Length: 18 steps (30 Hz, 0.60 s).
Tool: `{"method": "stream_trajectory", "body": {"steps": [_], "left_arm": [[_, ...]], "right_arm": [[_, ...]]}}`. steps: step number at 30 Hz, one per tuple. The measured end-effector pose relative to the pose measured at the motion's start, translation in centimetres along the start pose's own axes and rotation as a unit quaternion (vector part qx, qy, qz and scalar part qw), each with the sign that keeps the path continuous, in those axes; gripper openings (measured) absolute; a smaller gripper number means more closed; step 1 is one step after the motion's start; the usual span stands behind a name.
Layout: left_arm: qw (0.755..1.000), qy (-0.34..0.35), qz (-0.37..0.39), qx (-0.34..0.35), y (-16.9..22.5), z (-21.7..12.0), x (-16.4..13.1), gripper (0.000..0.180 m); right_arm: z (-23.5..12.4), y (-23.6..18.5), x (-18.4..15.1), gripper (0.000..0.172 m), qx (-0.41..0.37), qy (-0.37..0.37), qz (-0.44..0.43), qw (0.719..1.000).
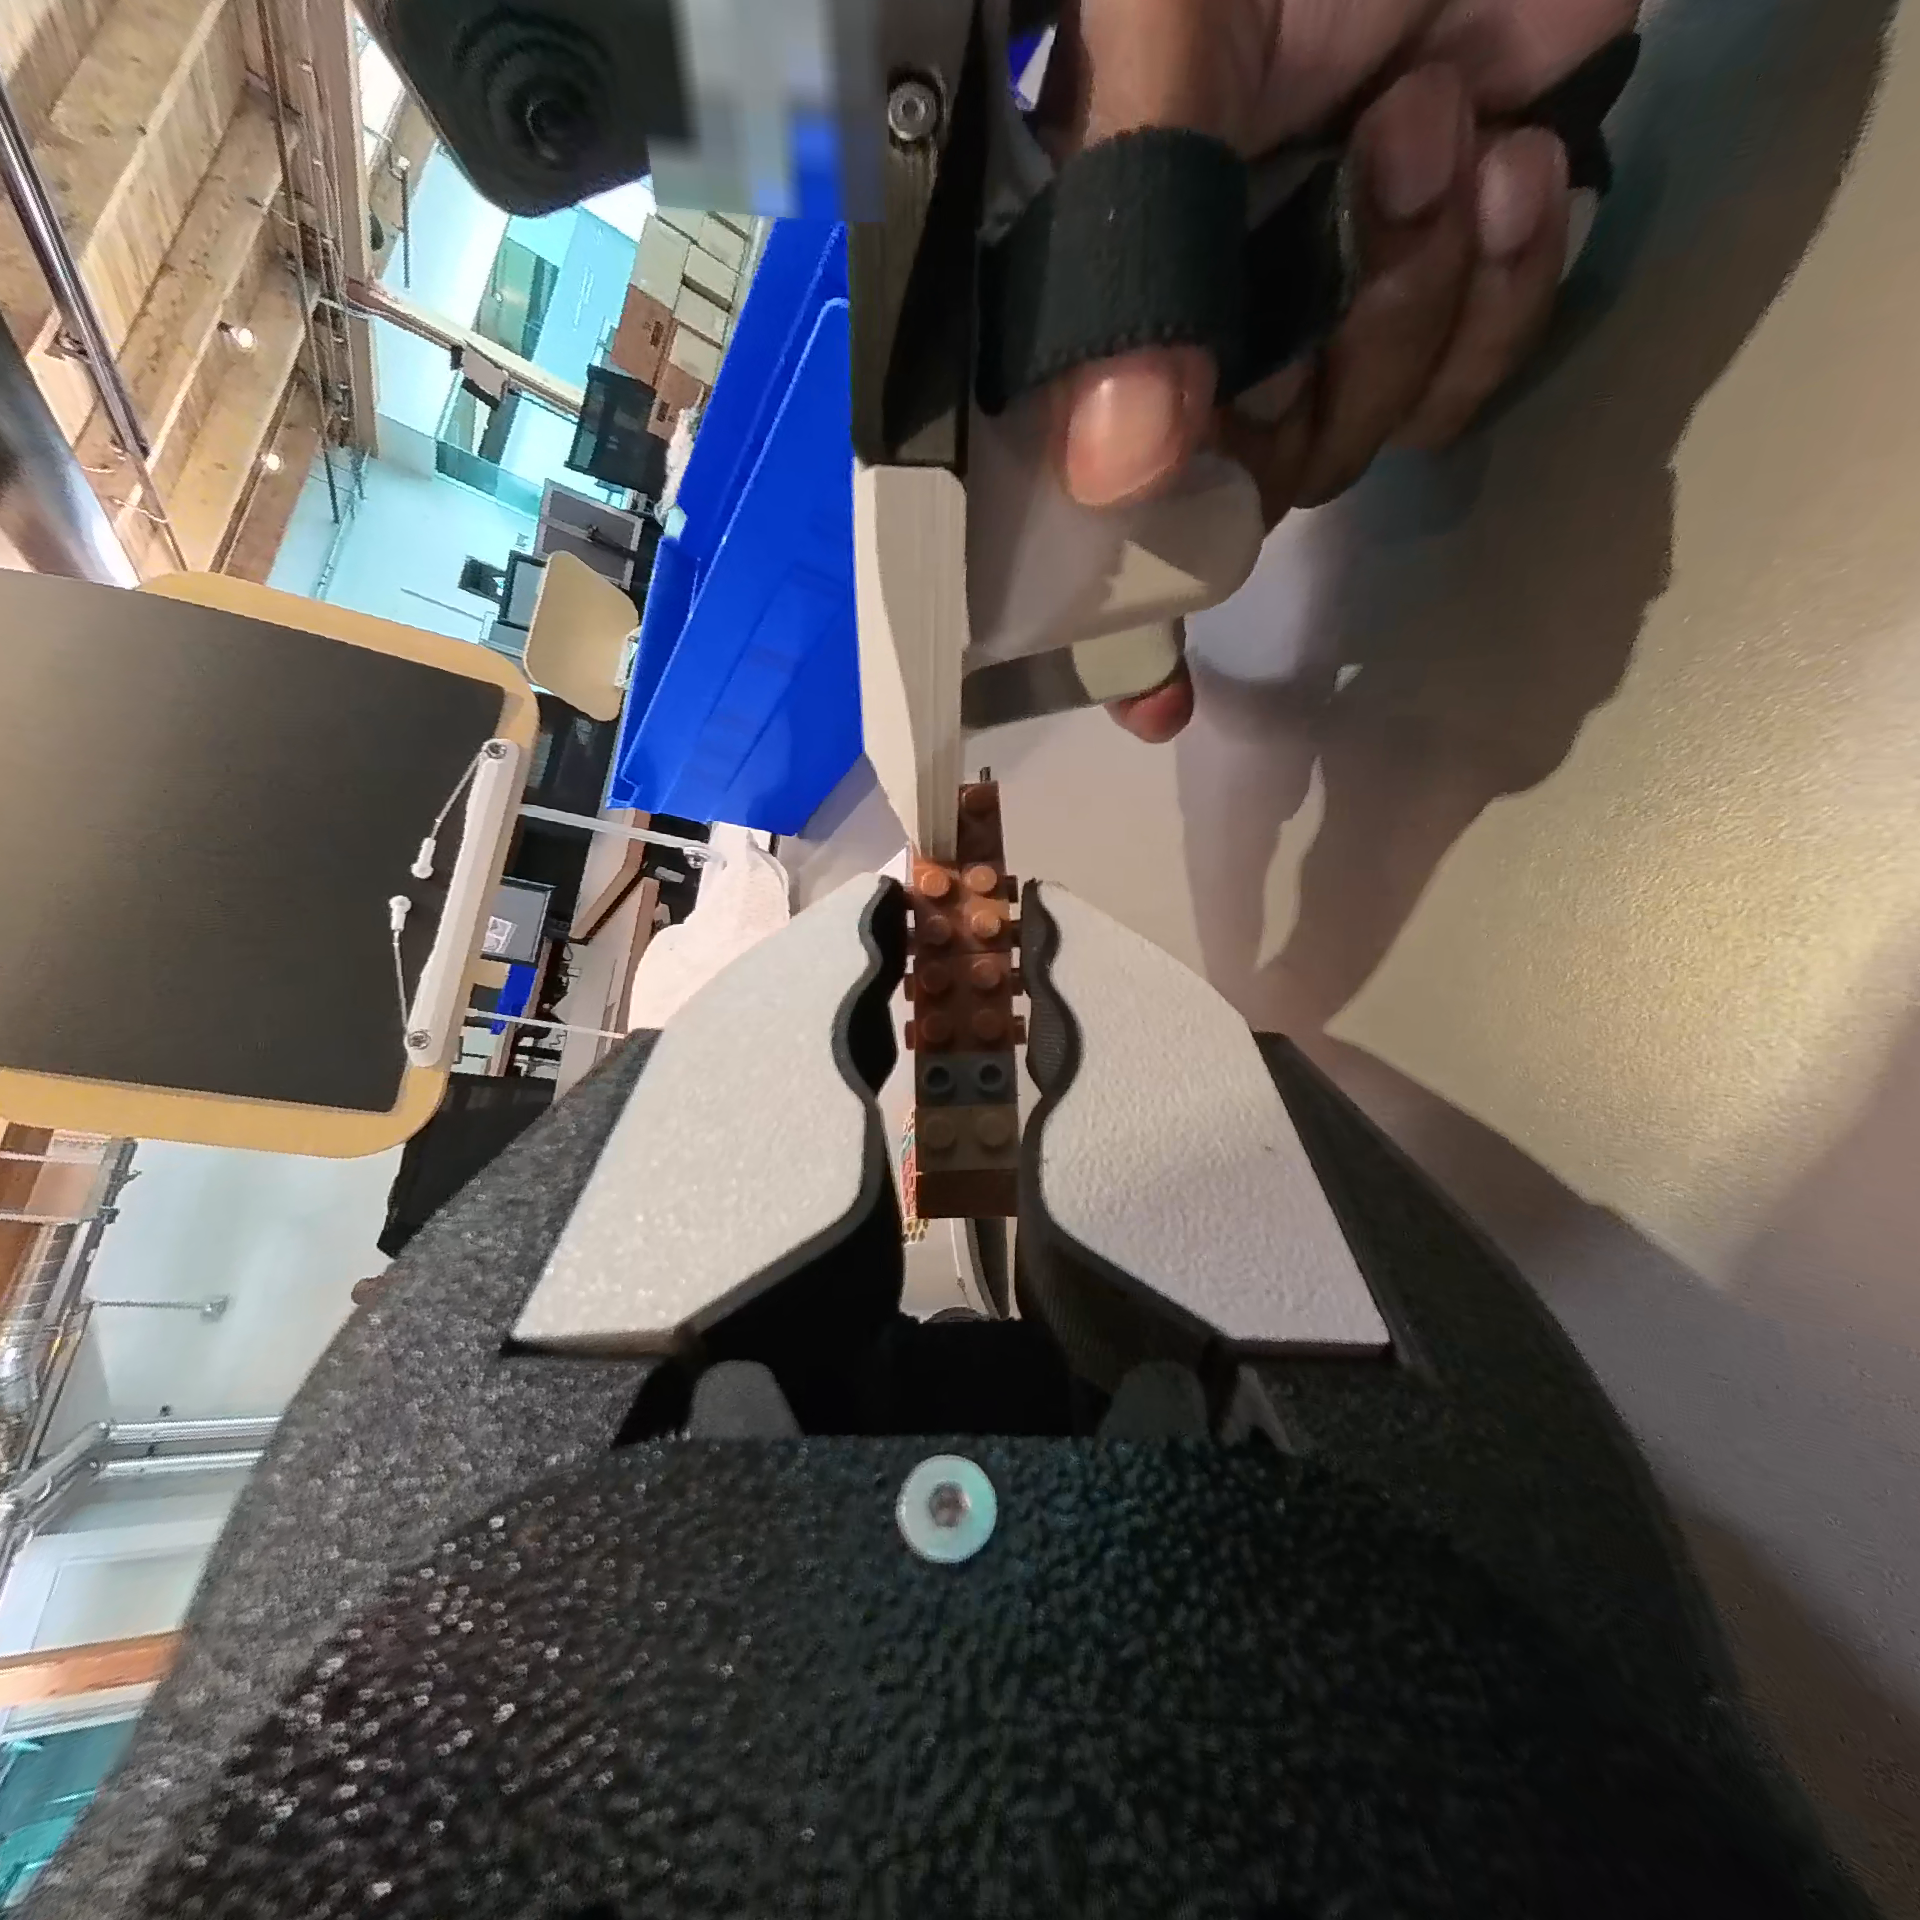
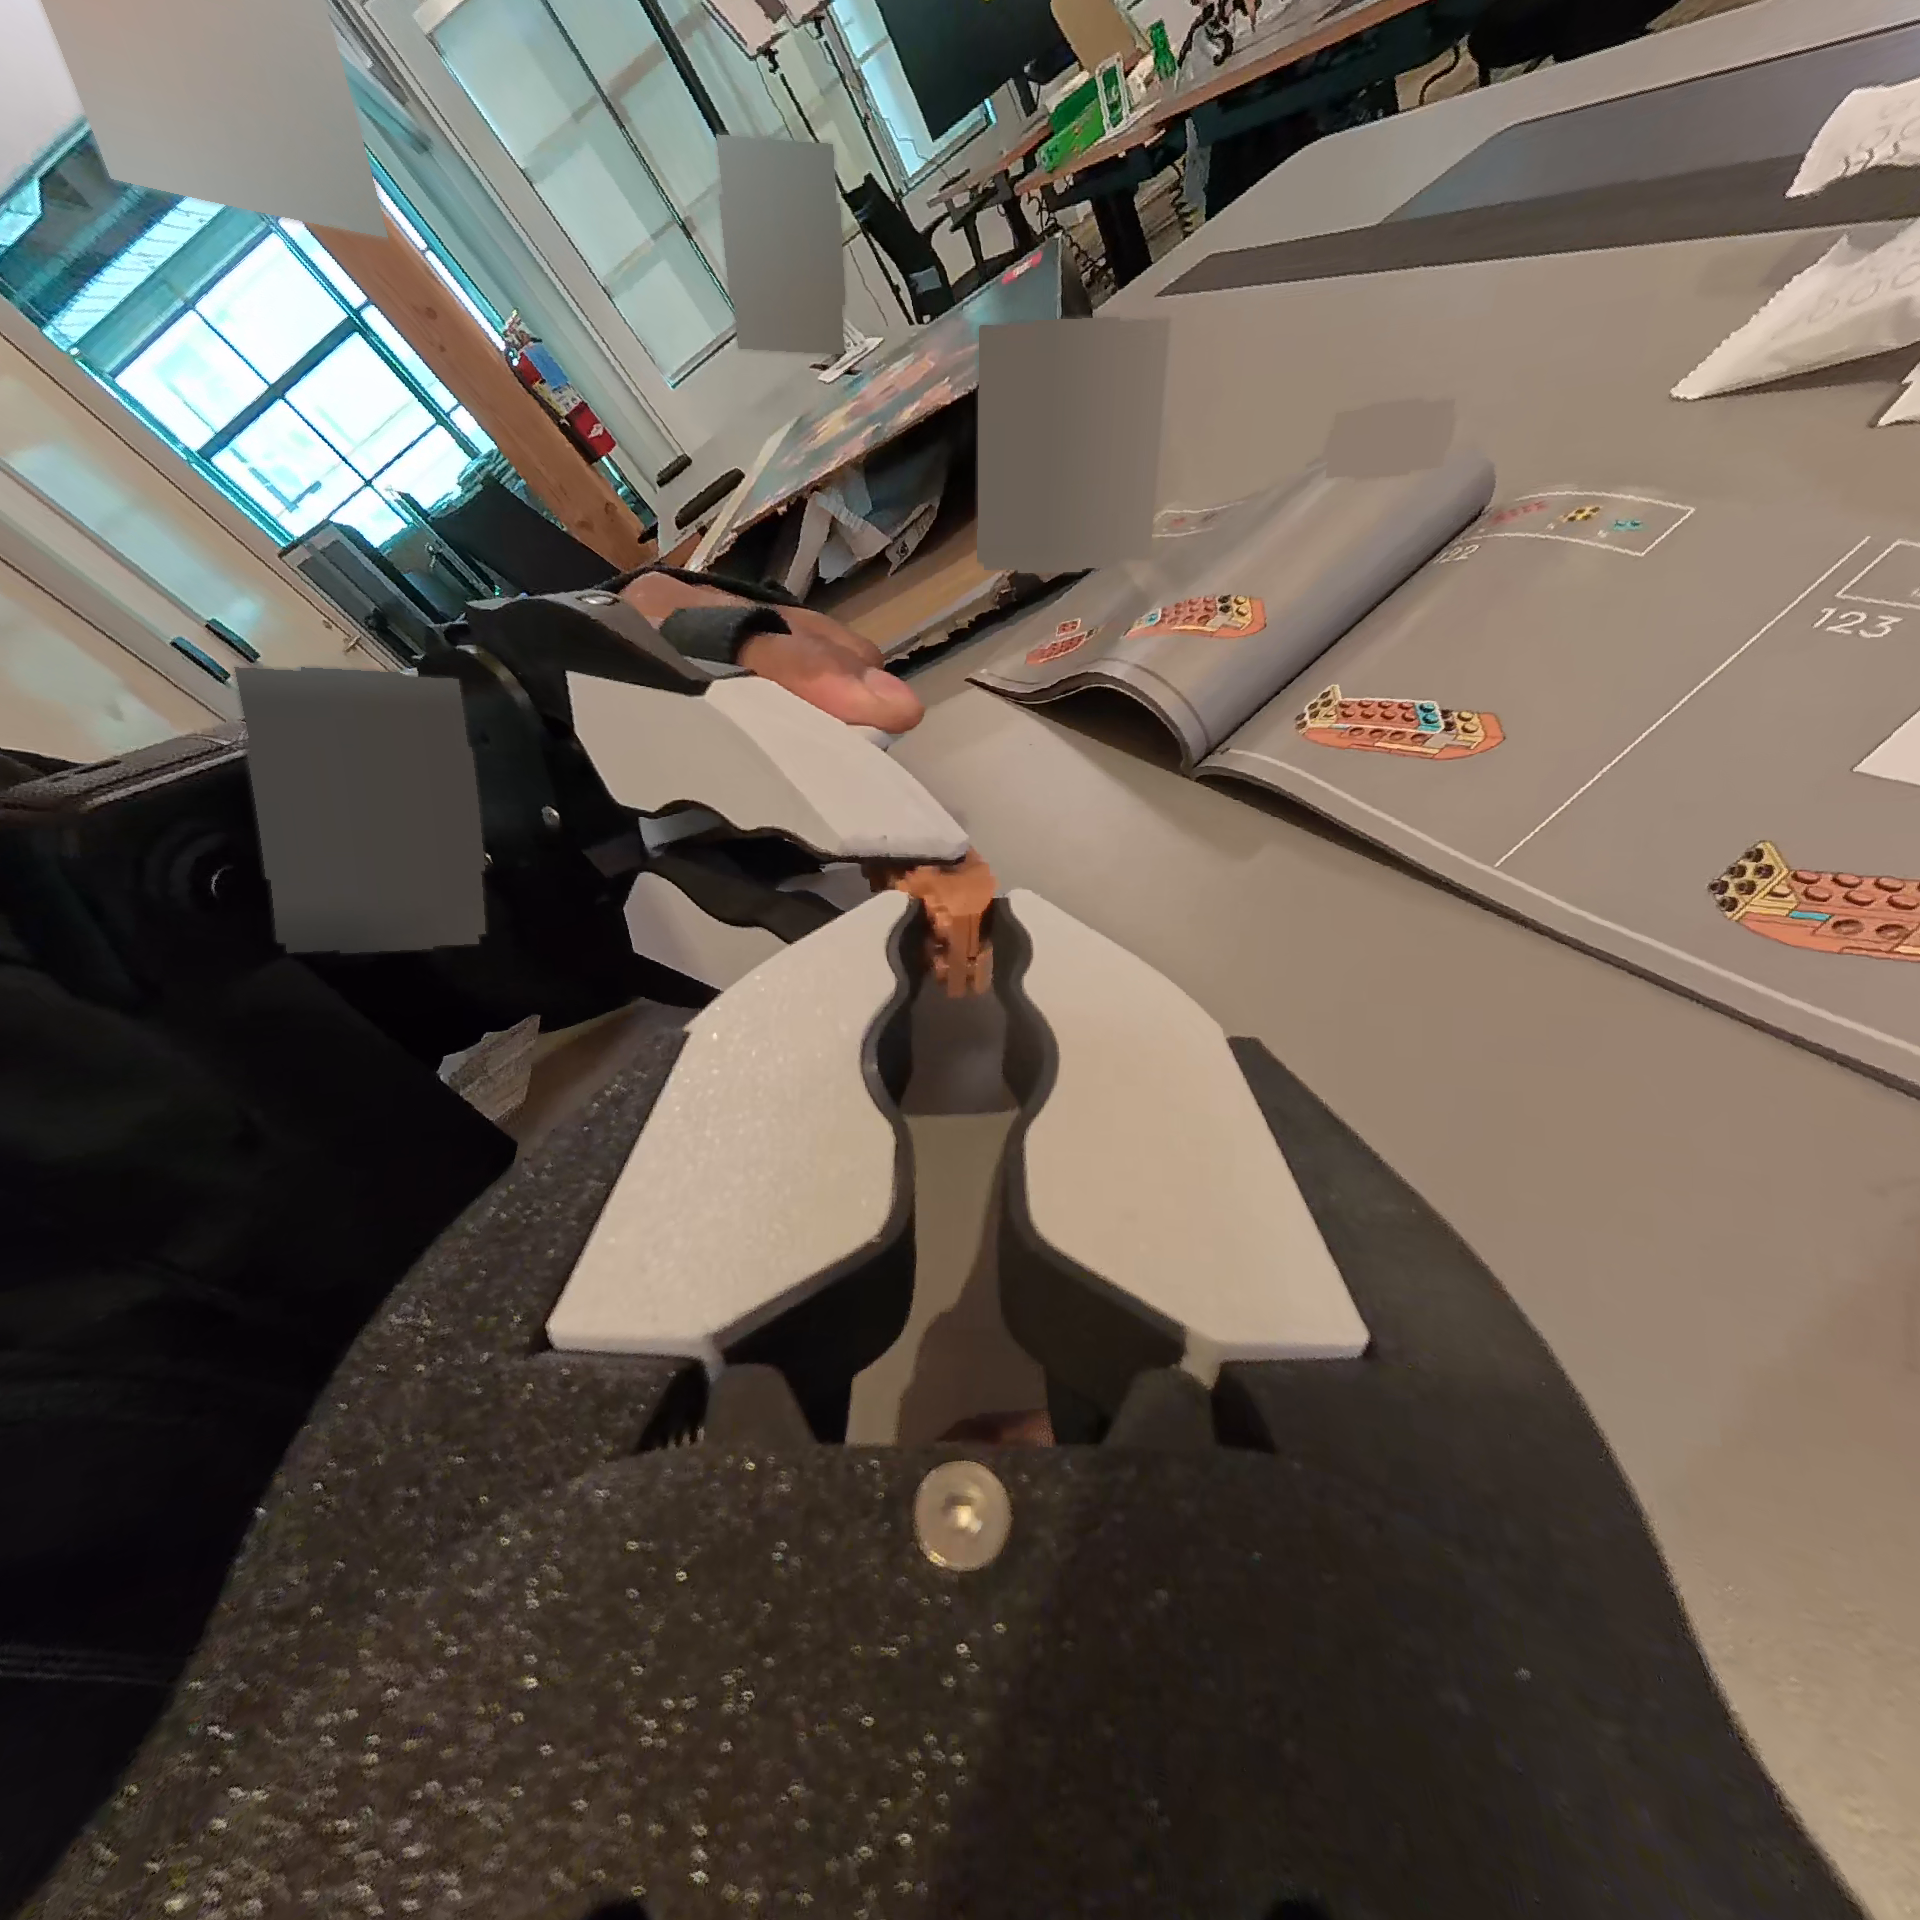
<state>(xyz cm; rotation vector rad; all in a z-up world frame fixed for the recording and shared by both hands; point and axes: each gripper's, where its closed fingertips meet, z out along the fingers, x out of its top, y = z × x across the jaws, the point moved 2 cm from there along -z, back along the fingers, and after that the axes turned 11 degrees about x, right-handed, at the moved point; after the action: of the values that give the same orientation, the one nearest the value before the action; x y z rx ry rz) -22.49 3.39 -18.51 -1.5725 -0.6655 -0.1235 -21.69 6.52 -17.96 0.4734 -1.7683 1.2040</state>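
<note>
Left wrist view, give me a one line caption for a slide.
Left gripper clamps a brown toy-brick assembly while the right gripper pinches its far end above a beige table.

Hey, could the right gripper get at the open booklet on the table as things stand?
Probably not yet: the right gripper is shut on the brown brick piece that the left gripper also grips. The path to the booklet looks clear otherwise.
</note>
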Motion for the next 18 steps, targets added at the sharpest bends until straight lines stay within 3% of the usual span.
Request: {"method": "stream_trajectory", "body": {"steps": [6,12,18], "left_arm": [[1.0,0.005,-0.009,0.008,-0.44,-0.09,0.04,0.021],[1.0,0.006,-0.006,0.011,-0.51,-0.08,0.05,0.02],[1.0,0.005,-0.004,0.016,-0.52,-0.06,0.08,0.02]], "right_arm": [[-0.08,0.04,0.0,0.029,0.017,-0.006,0.013,1.0],[-0.51,-0.23,0.67,0.01,0.021,0.004,-0.016,1.0],[-0.47,-0.34,0.7,0.009,0.004,0.005,-0.041,0.999]]}}
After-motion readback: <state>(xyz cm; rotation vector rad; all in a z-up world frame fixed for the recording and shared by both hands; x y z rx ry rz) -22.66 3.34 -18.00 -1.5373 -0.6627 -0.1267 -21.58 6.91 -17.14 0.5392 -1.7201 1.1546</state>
